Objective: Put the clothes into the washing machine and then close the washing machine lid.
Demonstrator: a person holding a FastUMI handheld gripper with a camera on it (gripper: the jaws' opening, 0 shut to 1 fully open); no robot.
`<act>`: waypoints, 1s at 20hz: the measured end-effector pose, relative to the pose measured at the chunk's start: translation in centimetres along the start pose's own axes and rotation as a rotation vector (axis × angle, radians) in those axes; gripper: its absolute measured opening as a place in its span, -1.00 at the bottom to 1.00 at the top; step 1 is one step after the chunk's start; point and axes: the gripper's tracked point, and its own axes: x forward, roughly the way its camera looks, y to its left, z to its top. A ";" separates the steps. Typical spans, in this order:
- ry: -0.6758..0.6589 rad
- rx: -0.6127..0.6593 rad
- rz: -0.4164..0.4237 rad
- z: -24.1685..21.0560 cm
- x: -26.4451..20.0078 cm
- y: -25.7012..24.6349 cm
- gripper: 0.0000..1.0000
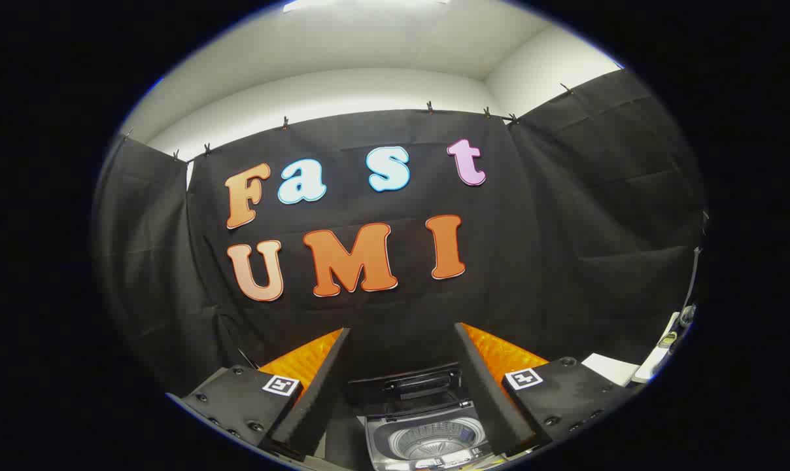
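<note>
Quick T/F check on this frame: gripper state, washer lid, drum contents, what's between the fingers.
1. The gripper is open, holding nothing. True.
2. The small grey top-loading washing machine has its dark lid shut. False: the lid stands raised behind the opening.
3. The ribbed silver drum is packed with clothes. False: its bare metal wall shows and no clothes are seen in the visible part.
4. The washing machine sits between the fingers, low down. True.
5. The fingers press on the lid. False: they are spread apart, clear of it.
</note>
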 end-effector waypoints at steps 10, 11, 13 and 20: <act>0.017 -0.001 -0.010 -0.6 0.7 -0.3 0.97; 0.019 -0.001 -0.011 -0.7 0.8 -0.3 0.97; 0.022 0.000 -0.012 -0.9 1.0 -0.2 0.97; 0.031 -0.011 -0.007 -1.2 1.7 0.7 0.97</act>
